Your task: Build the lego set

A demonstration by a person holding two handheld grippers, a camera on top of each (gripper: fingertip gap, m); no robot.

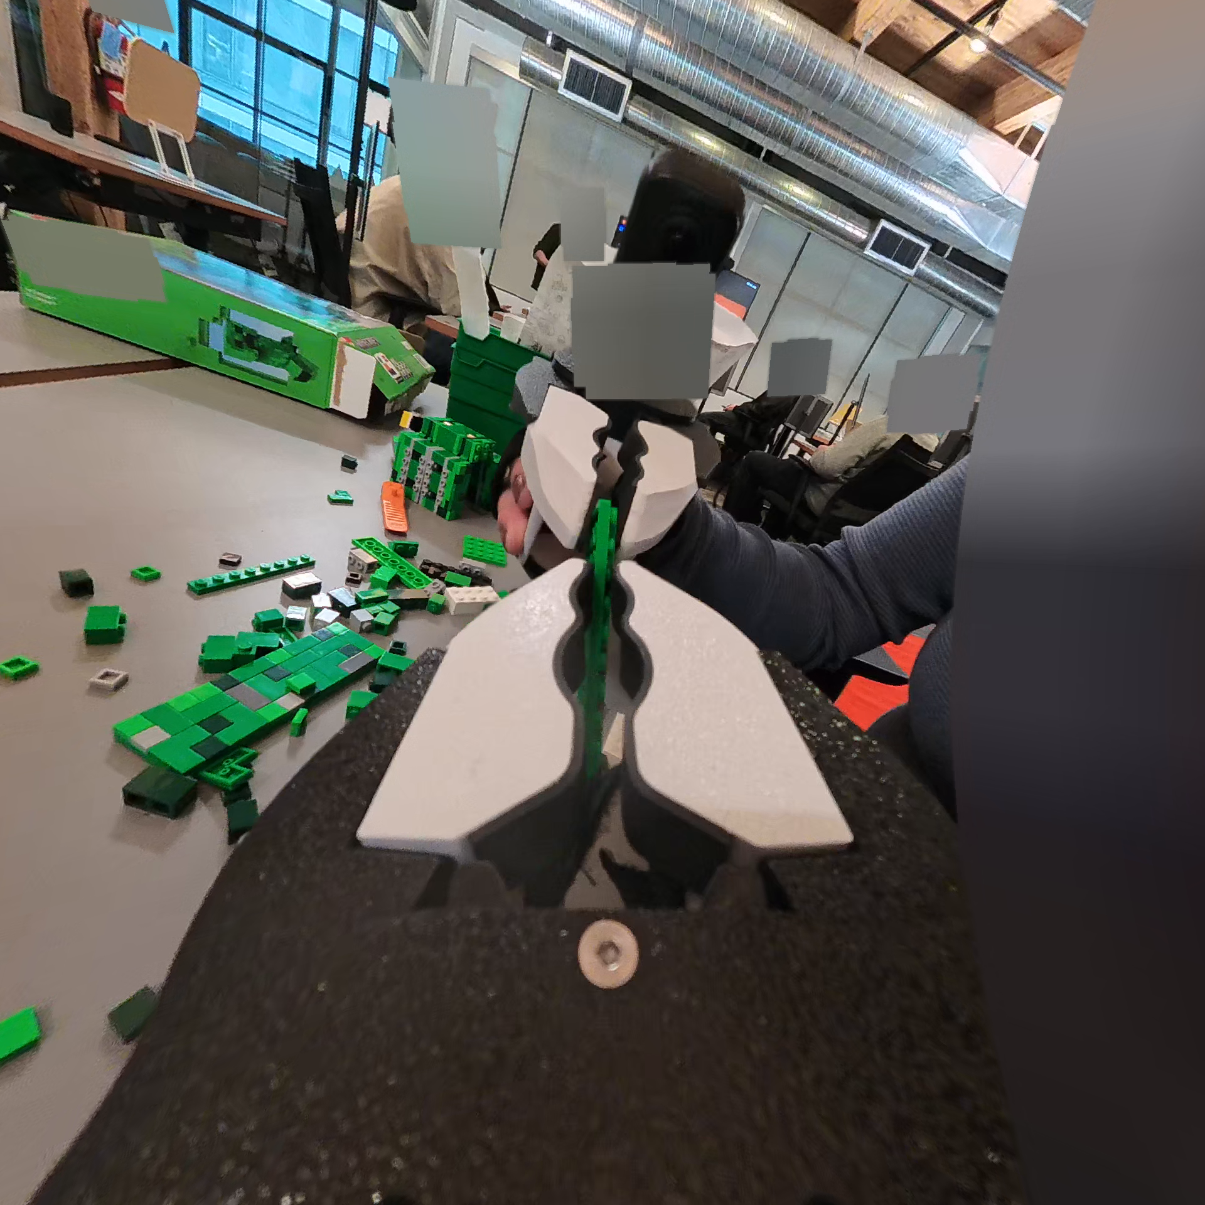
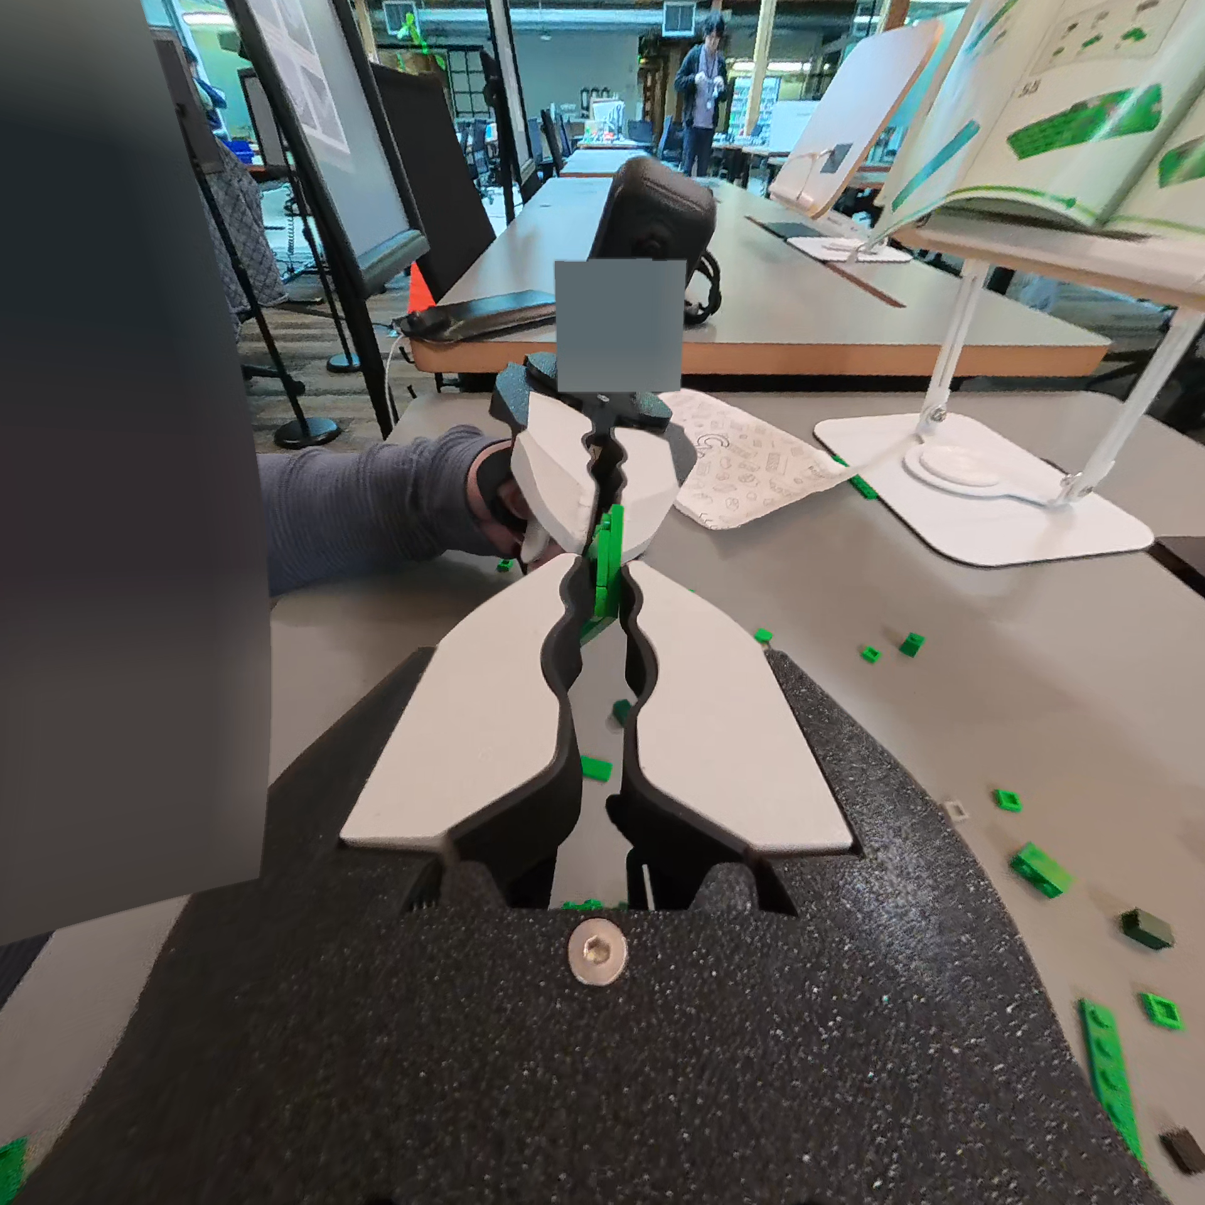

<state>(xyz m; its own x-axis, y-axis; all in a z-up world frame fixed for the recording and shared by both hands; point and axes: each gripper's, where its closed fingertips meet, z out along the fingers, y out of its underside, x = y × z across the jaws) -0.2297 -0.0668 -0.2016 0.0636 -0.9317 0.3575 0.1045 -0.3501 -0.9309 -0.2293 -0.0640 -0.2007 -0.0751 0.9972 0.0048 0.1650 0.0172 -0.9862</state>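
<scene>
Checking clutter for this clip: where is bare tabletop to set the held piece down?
Bare table lies between the green box and the loose bricks; the brick pile is crowded. Right view: open patch beside the white stand base, few scattered bricks.

Loose green lego bricks (image 1: 365, 600) scattered on grey desk (image 1: 163, 469); open green cardboard lego box (image 1: 261, 332) behind them; white book stand (image 2: 978, 495) right, holding open instruction booklet (image 2: 1076, 130).
</scene>
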